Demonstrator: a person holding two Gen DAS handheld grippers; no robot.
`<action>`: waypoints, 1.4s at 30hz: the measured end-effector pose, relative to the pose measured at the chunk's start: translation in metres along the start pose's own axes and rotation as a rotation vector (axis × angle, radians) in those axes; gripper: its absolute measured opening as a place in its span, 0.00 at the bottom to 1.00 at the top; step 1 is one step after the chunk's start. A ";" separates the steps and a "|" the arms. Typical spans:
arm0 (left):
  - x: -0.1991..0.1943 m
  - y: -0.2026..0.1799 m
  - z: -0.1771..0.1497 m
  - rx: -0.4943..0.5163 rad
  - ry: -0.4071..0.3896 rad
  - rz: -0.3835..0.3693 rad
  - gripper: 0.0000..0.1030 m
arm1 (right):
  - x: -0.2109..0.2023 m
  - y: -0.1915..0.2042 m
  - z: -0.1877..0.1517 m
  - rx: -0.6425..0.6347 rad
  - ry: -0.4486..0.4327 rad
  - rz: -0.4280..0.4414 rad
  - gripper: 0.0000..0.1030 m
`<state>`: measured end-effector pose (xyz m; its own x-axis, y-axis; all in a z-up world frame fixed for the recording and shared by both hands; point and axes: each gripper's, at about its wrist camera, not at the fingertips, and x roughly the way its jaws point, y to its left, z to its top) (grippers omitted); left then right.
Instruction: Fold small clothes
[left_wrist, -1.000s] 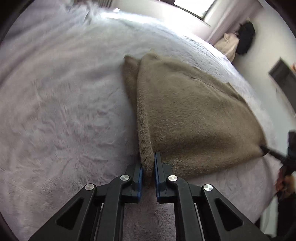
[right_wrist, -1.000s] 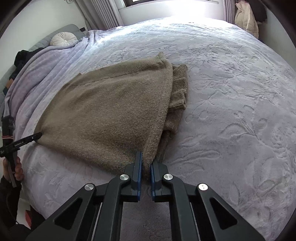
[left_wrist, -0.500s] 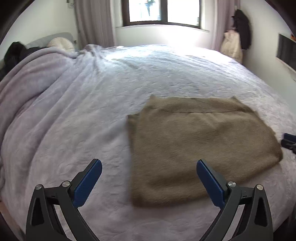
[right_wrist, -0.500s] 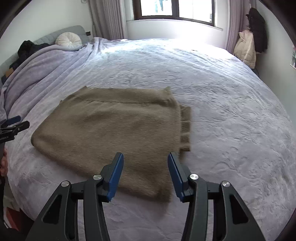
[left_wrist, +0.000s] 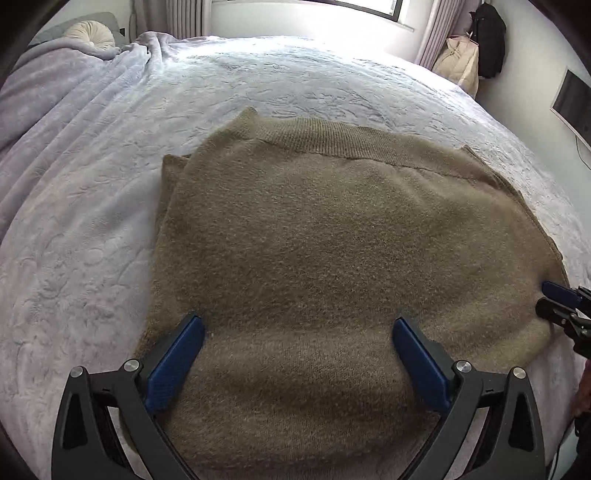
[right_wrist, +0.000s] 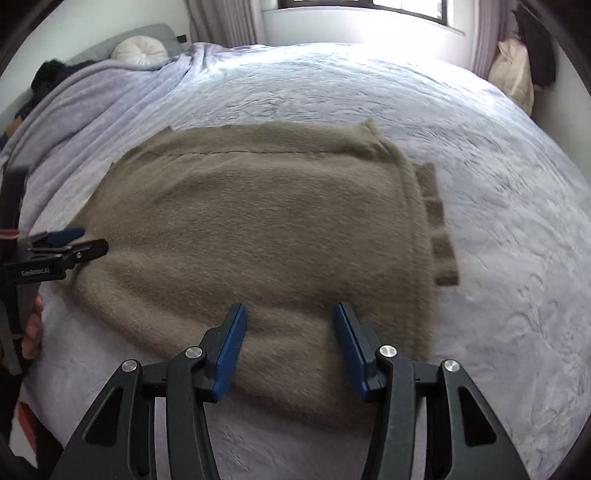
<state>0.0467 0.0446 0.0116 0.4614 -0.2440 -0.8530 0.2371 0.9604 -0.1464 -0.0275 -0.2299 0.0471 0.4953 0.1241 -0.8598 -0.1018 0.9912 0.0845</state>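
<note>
The left gripper (left_wrist: 297, 354) is held with jaws spread wide and the right gripper (right_wrist: 290, 350) with jaws half spread, both just opened, nothing pinched. The folded brown sweater (left_wrist: 332, 258) is laid flat near the bed's (left_wrist: 92, 240) near edge.

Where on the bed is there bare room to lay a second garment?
Bare bedspread lies right of the brown sweater, and a wide band runs between it and the window. The rumpled blanket and round pillow crowd the left.
</note>
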 end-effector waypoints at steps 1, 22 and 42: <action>-0.003 -0.002 0.000 0.001 -0.005 0.019 0.99 | -0.004 -0.004 0.000 0.021 0.004 0.013 0.52; 0.038 -0.015 0.053 -0.016 -0.012 0.097 0.99 | 0.060 0.029 0.085 0.019 0.050 -0.059 0.68; 0.067 -0.002 0.141 -0.112 0.035 0.065 0.99 | 0.076 -0.005 0.158 0.075 0.060 -0.098 0.71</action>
<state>0.1971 0.0073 0.0256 0.4420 -0.1779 -0.8792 0.1098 0.9835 -0.1438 0.1466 -0.2180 0.0607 0.4469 0.0259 -0.8942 0.0108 0.9994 0.0343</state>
